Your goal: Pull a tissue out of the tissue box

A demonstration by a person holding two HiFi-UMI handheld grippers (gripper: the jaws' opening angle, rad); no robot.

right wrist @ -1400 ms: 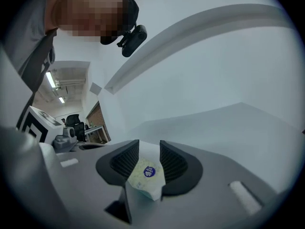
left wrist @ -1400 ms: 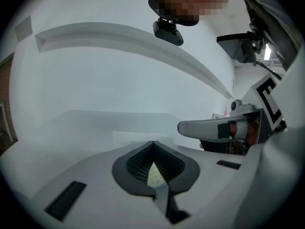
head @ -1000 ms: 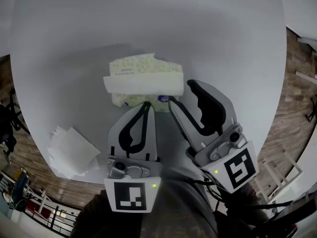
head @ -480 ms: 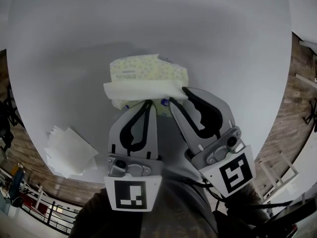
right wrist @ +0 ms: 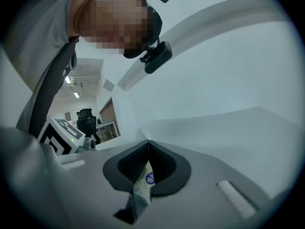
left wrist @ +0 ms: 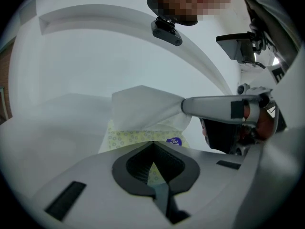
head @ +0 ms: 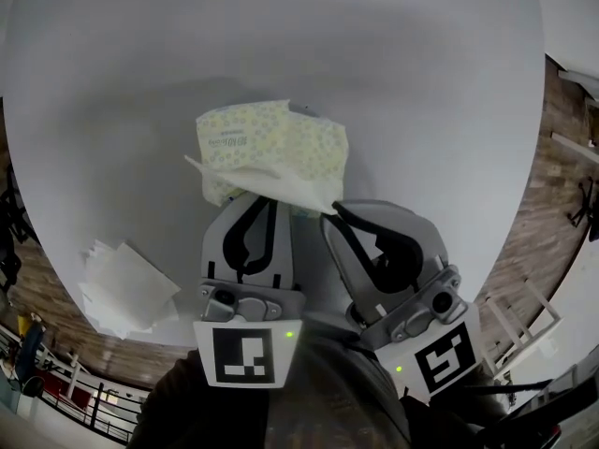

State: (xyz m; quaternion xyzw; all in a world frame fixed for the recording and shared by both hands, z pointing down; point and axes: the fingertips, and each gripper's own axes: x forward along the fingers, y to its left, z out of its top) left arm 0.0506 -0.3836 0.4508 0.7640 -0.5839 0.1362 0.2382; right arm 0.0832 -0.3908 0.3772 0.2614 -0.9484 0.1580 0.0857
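Leftmost, loose tissues (head: 126, 288) lie at the white table's (head: 421, 92) edge. Mid-table, the left gripper's (head: 255, 195) jaws pinch the near edge of the tissue pack (head: 271, 138). A tissue (head: 281, 185) stretches from the pack to the right gripper (head: 329, 211), whose jaws have just been closing and clamp its corner.

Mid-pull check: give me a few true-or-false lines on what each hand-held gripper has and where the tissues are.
1. The right hand-held gripper is shut on the white tissue. True; its jaws have just closed on it.
2. The pale yellow patterned soft tissue pack lies on the floor. False: it lies on the white round table.
3. The left hand-held gripper stands wide open. False: its jaws are together on the pack's near edge.
4. Loose white tissues lie near the table's edge. True.
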